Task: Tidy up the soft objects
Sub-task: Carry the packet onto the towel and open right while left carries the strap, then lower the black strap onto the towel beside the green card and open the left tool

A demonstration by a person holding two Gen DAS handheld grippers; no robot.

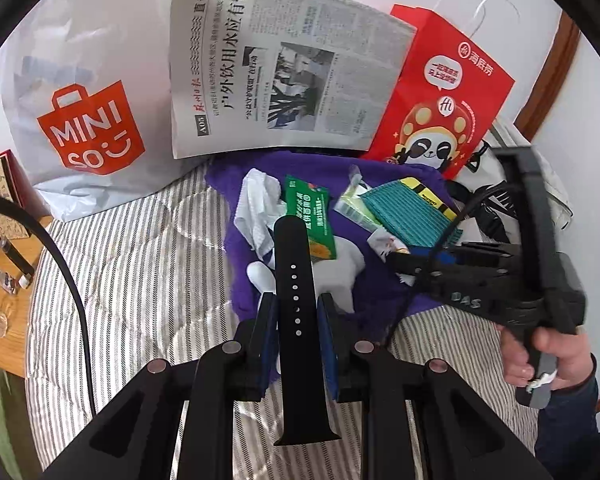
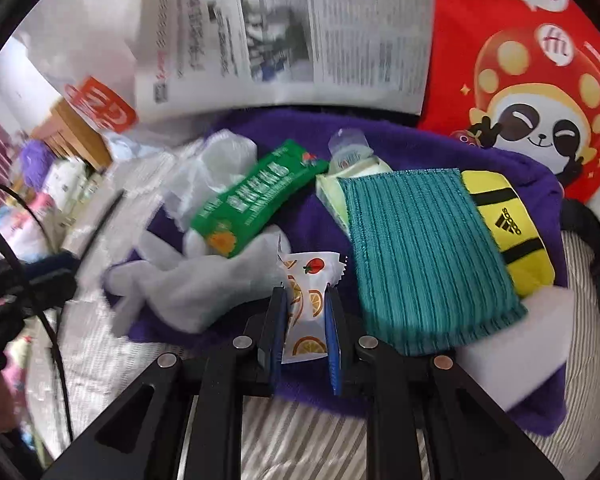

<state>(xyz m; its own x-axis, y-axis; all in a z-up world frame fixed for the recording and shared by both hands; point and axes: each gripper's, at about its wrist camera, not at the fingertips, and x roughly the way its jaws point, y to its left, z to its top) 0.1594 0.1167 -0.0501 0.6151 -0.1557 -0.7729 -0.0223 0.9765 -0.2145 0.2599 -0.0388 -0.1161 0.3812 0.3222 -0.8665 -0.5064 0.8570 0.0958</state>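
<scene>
Much of the purple fleece towel [image 1: 300, 168] lies buried under clutter, so only its edges and a few bare patches show on the grey striped bedding [image 1: 140, 280]. The right wrist view is smeared on its left side, and the shelf items beyond the towel's left edge cannot be made out there. The white paper towel [image 1: 256, 204] crumpled on the towel's left part is half covered by the green snack packet [image 1: 308, 220], and the yellow pouch with black stripes [image 2: 508, 232] is mostly tucked under the teal ribbed knit cloth [image 2: 416, 256] on the towel's right part. A pale green packet [image 2: 332, 188] pokes out from beneath the cloth's far corner; its print is unreadable.

The left gripper [image 1: 296, 312] points forward over the towel's near edge, its blue-padded jaws narrowed onto a black perforated rubber watch strap [image 1: 296, 320] that runs lengthwise between them, both ends sticking out.

The right gripper [image 2: 306, 320] hovers low over the towel's middle, jaws pinched on a small white sachet printed with orange slices [image 2: 308, 300]. In the left wrist view a bare hand [image 1: 548, 356] grips its handle, just right of the towel.

Behind the towel stand a white Miniso plastic bag [image 1: 88, 112], a folded newspaper [image 1: 284, 76] and a red panda-print paper bag [image 1: 440, 92].
</scene>
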